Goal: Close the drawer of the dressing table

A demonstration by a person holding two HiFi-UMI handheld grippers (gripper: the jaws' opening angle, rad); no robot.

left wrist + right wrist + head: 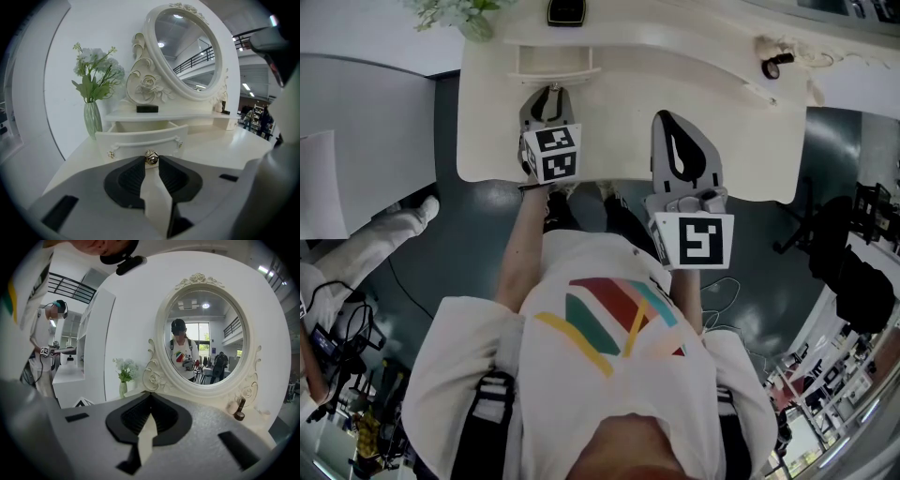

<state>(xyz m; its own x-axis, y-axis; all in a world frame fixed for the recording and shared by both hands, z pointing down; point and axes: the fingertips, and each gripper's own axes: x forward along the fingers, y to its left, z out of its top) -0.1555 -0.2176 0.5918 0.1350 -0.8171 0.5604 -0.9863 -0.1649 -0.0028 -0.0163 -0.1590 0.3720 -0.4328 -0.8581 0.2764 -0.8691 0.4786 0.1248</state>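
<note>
Your left tongs (pixel 151 165) pinch the drawer's gold knob (pixel 151 158). The drawer (pixel 140 139) stands pulled out (its inside shows) near the counter's (pixel 619 84) back left corner, beside the flower vase (pixel 92 119). Your right tongs (pixel 151 397), jaws closed on nothing, hover over the counter's middle, toward its front edge, facing the mirror (pixel 204 333).

Open drawer (pixel 143 138) juts over the tabletop (pixel 220 146); vase (pixel 93 120) stands just left.
</note>
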